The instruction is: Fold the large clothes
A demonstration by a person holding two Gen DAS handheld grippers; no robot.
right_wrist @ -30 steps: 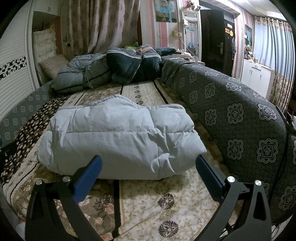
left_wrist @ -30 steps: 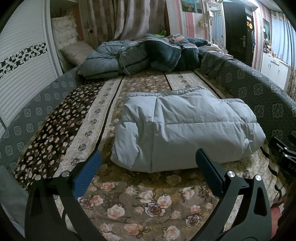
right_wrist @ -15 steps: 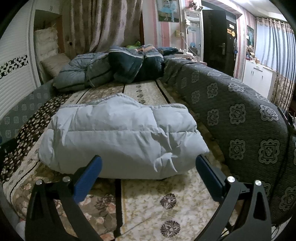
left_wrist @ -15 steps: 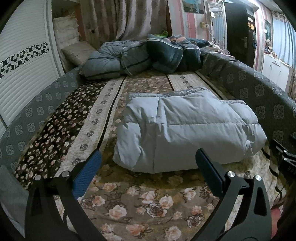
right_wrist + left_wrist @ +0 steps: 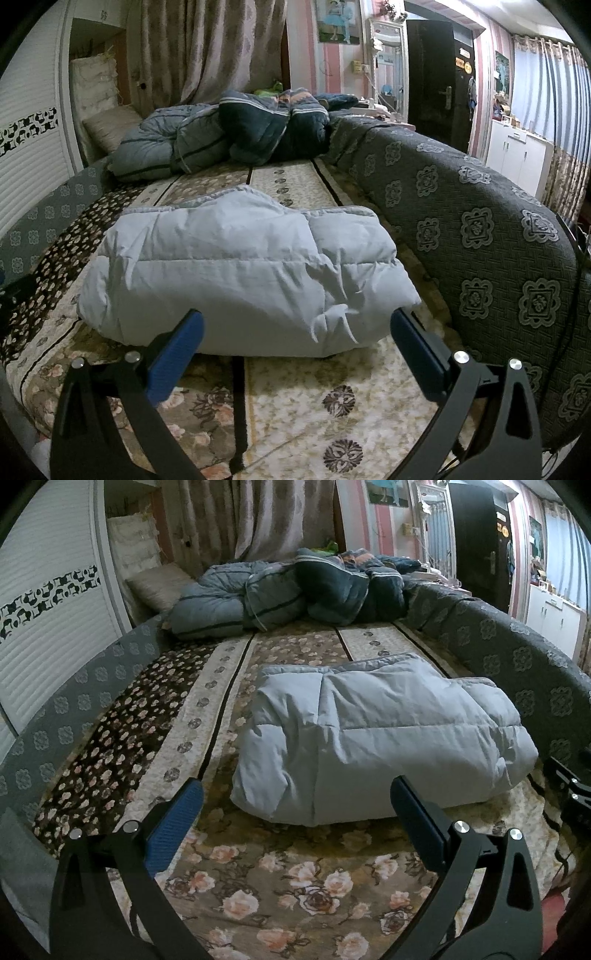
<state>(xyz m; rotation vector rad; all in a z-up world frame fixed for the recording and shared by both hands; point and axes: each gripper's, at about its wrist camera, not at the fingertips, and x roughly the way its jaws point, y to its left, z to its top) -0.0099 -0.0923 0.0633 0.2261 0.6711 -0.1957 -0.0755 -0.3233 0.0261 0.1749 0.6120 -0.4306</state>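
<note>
My left claw [image 5: 295,805] and right claw [image 5: 295,328] both gape wide, holding nothing, just short of the jacket [image 5: 373,734]. It lies on the bed [image 5: 266,878] as a compact folded bundle. Folding looks essentially done; at most tidying left.

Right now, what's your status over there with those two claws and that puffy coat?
Left gripper open, empty. Right gripper open, empty. Light blue down jacket folded into a bundle on the floral bedspread, untouched. Nothing between grippers and jacket.
</note>
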